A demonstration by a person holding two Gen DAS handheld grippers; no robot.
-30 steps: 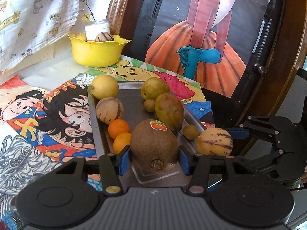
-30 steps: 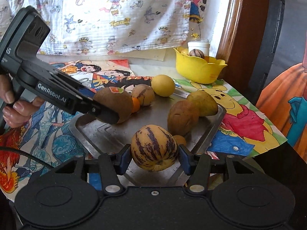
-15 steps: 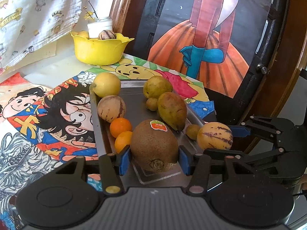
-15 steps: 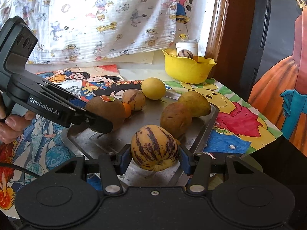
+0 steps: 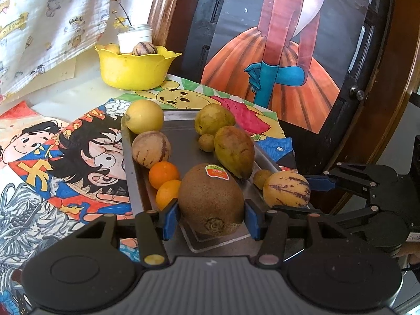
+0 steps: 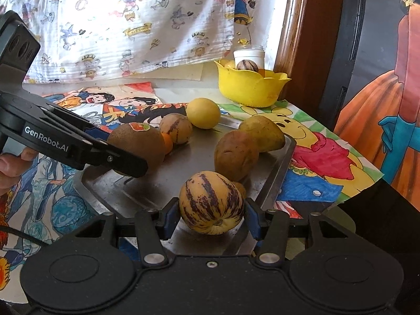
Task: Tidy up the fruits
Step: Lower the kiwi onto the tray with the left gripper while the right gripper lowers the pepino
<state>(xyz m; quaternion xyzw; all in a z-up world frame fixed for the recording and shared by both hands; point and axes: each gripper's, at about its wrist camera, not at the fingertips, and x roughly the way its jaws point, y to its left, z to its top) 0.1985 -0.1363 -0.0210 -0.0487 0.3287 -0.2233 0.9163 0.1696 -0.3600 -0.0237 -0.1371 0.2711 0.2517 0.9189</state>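
My left gripper is shut on a big brown fruit with a red sticker, held just over the near end of the metal tray. It also shows in the right wrist view. My right gripper is shut on a yellow purple-striped melon, held at the tray's near right edge; it shows in the left wrist view. On the tray lie a lemon, a striped melon, two oranges, two mangoes and small brown fruits.
A yellow bowl with a striped fruit and other fruit stands at the table's far end, a white jar behind it. Cartoon cloths cover the table. A dark cabinet with a painted dress poster stands on the right.
Both grippers have lifted slightly and drawn back with their fruits still held; the views have tilted a little. The fruits on the tray have not moved.
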